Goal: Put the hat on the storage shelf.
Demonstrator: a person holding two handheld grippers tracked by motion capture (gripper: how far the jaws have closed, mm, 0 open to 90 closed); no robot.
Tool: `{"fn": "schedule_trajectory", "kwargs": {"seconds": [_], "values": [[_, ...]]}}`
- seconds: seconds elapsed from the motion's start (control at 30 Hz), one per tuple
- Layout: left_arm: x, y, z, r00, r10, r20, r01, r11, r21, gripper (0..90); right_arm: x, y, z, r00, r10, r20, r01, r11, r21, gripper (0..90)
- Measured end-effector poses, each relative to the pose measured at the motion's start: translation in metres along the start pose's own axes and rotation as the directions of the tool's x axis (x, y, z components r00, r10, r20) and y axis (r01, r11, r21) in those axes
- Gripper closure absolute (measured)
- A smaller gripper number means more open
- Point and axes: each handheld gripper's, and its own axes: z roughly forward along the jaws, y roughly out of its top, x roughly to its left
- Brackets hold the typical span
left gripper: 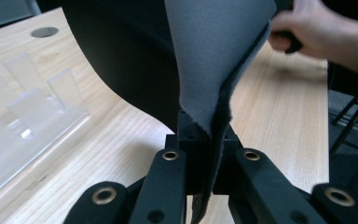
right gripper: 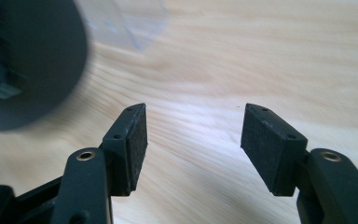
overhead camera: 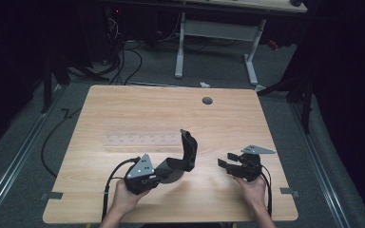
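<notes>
Up close, left tool [left gripper: 200,158] pinches grey-lined pad [left gripper: 214,56]; right tool [right gripper: 193,140] gapes.

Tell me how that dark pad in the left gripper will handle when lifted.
The dark pad is probably floppy: it curls over above the left gripper. Likely light, since one edge pinch holds it up. Its grey fabric-like face suggests little slipping.
</notes>
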Motion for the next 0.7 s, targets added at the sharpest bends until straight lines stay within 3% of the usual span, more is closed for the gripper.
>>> {"fn": "schedule_trajectory", "kwargs": {"seconds": [0.13,0.3,0.47,0.53,0.7], "values": [[0.003,0.004,-0.005,0.9999,-0.011,-0.013,0.01,0.9996,-0.025,86.5,-0.003,-0.007,0.01,0.9952,-0.032,0.093,0.028,0.999,0.044,39.2],[0.006,0.009,-0.012,0.9995,-0.023,-0.021,0.022,0.9985,-0.05,86.5,-0.003,-0.01,0.018,0.9807,-0.089,0.174,0.077,0.994,0.077,37.6],[0.009,0.016,-0.019,0.999,-0.029,-0.035,0.026,0.9968,-0.075,86.5,-0.005,-0.015,0.025,0.9706,-0.1,0.219,0.078,0.991,0.106,35.3],[0.011,0.019,-0.023,0.9986,-0.034,-0.039,0.031,0.9953,-0.092,86.5,-0.006,-0.018,0.026,0.9645,-0.109,0.24,0.09,0.992,0.09,34.0],[0.016,0.027,-0.03,0.9971,-0.052,-0.055,0.045,0.9907,-0.128,86.3,-0.009,-0.017,0.026,0.9614,-0.099,0.257,0.078,0.993,0.091,32.8]]}}
